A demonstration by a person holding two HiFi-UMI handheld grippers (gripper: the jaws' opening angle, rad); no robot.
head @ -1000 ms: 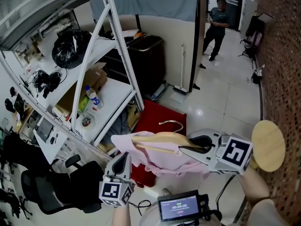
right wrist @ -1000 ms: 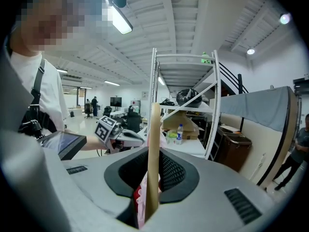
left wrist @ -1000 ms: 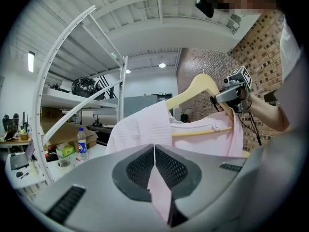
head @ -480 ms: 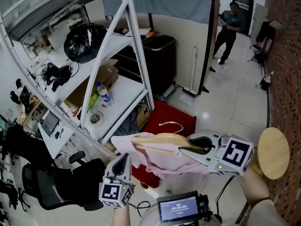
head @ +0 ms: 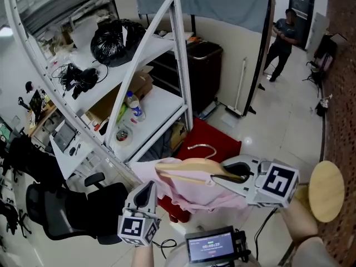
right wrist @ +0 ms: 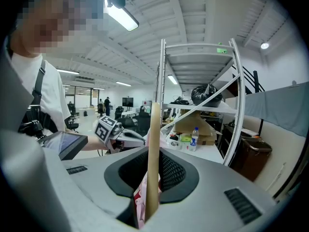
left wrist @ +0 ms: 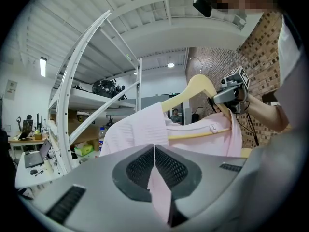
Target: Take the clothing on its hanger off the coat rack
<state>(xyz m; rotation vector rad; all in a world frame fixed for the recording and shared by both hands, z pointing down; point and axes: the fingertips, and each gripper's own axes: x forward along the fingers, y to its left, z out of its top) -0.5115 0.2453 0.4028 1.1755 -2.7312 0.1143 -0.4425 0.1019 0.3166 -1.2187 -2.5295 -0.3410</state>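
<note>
My right gripper [head: 218,177] has its fingers [right wrist: 175,172] clamped on the wooden hanger [head: 186,164], out along one of its arms. My left gripper [head: 149,184] pinches a fold of the pink shirt [head: 192,196], its fingers [left wrist: 137,168] pressed nearly together on the cloth. Hanger and shirt hang in the air between my hands, clear of the white rack [head: 179,60], above a red mat [head: 222,144] on the floor [head: 278,121].

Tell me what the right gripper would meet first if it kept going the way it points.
Beyond the hanger the right gripper clamps, probably the left gripper, just left of its line; if it clears that, the white shelf rack behind. Depth is unclear.
</note>
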